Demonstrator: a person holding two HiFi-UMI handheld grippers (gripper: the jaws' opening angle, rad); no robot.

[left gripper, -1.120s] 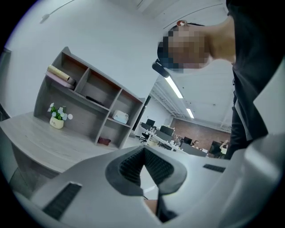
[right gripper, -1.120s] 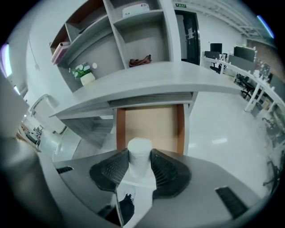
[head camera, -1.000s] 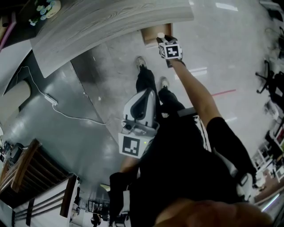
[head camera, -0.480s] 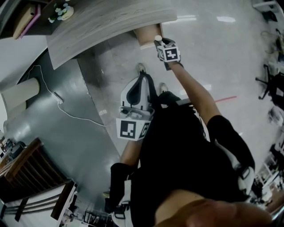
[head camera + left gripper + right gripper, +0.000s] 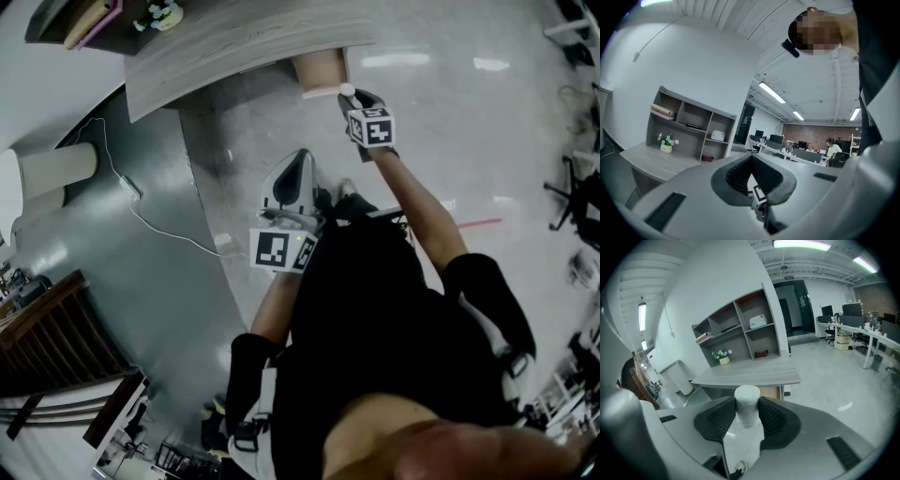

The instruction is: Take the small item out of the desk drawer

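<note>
The small item (image 5: 746, 405), a white cylinder, stands upright between the pads of my right gripper (image 5: 746, 416), which is shut on it. In the head view that gripper (image 5: 354, 101) holds the white item (image 5: 347, 91) just in front of the open wooden drawer (image 5: 323, 71) under the grey desk (image 5: 244, 42). The desk (image 5: 750, 373) and its drawer (image 5: 772, 392) lie straight ahead in the right gripper view. My left gripper (image 5: 300, 169) hangs close to the person's body, away from the desk. Its tips meet, with nothing between them (image 5: 751, 164).
A shelf unit (image 5: 740, 329) with a small flower pot (image 5: 723, 356) stands on the desk's far side. A white cable (image 5: 141, 202) runs over the grey floor at the left. Office desks and chairs (image 5: 848, 333) fill the right side of the room.
The right gripper with the white item has drawn back a little from the drawer and shifted right. The left gripper has stayed near the body. The head view has shifted.
</note>
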